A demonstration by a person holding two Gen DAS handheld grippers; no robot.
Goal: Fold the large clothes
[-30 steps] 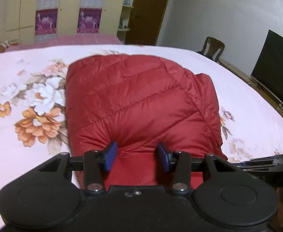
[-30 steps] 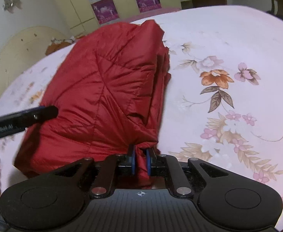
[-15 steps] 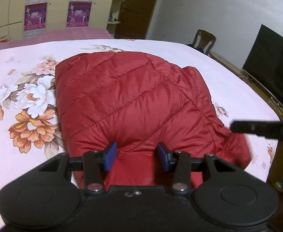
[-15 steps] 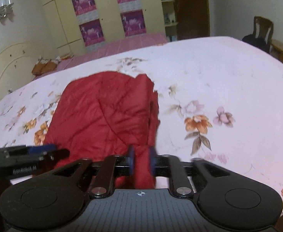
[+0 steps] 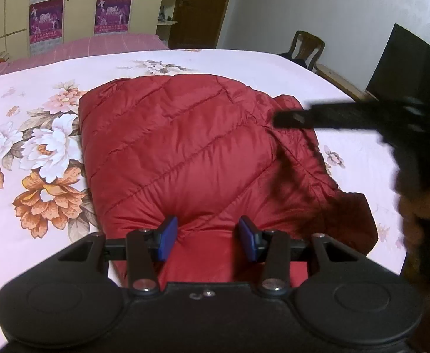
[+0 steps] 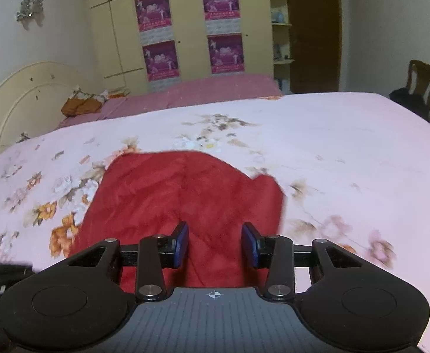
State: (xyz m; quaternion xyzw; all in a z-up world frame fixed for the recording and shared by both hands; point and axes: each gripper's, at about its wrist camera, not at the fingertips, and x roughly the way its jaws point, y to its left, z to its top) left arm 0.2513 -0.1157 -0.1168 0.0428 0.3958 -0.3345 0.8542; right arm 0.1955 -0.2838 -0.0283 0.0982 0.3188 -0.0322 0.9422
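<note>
Both my claws, left gripper (image 5: 206,236) and right gripper (image 6: 215,244), are spread wide, pinching nothing, low-center over the red jacket (image 5: 185,153). I'd grab matching corners evenly.

Red quilted jacket (image 5: 185,153) on pink floral bedspread (image 5: 38,153)

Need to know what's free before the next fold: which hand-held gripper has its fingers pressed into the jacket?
The left hand-held gripper: its open fingers dent the red jacket. The right hand-held gripper, also open, hangs above the jacket, gripping nothing.
</note>
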